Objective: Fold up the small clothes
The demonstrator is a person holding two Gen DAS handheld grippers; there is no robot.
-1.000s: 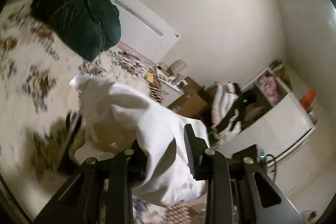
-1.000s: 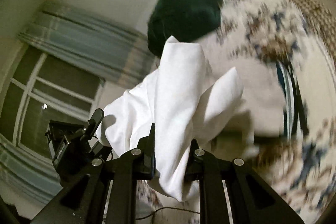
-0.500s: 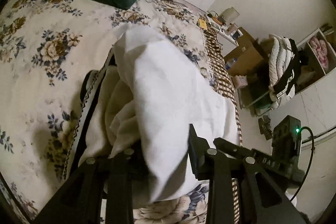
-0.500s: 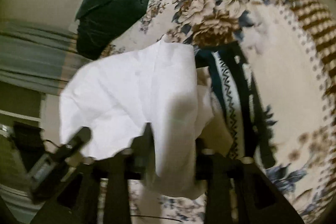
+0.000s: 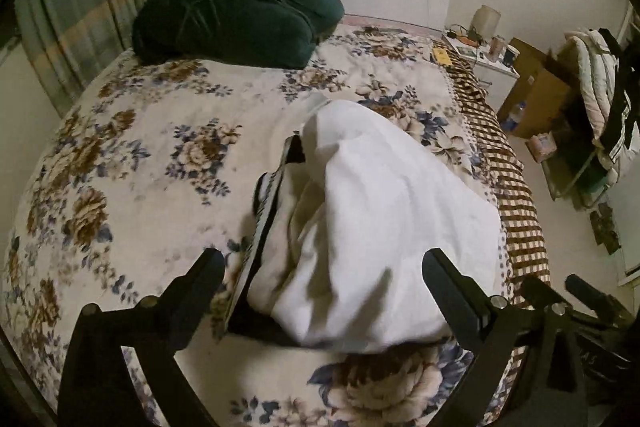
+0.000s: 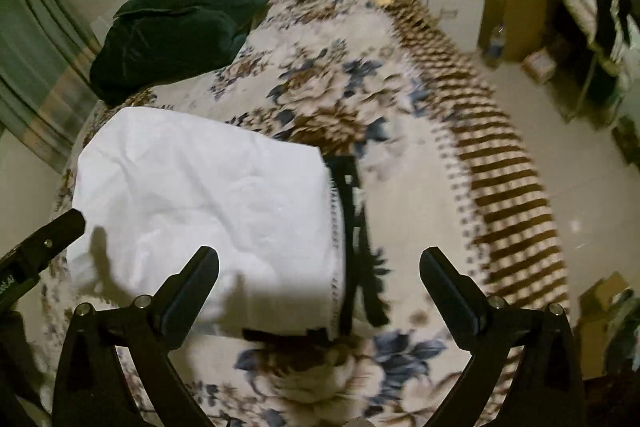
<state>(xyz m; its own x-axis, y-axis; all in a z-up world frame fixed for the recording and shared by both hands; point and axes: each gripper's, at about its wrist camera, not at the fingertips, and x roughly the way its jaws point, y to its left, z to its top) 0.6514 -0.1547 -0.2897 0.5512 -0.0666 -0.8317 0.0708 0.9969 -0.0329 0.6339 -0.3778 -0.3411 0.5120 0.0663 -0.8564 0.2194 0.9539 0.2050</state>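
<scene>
Since a second ago: both my grippers have let go of the white garment (image 5: 384, 227); then it hung pinched in my jaws, now it lies on the bed.

Left wrist view: my left gripper (image 5: 322, 267) stands with jaws wide and nothing between them. The garment lies in a loose, humped mound on the floral bedspread (image 5: 140, 167), on top of a dark patterned-edge cloth (image 5: 266, 215) that shows along its left side. A dark green bundle (image 5: 236, 15) sits well apart, near the headboard.

Right wrist view: my right gripper (image 6: 318, 267) is also spread wide and empty. From here the garment (image 6: 208, 211) looks flatter, one edge lined up near the dark cloth's (image 6: 352, 227) border. My left gripper's finger shows at the left edge.

Step in hand: I judge one fold just laid down and released.

Next move: probably take hold of an edge or corner again, smooth the hump, then fold over once more. The mound may slump if I pull unevenly.
</scene>
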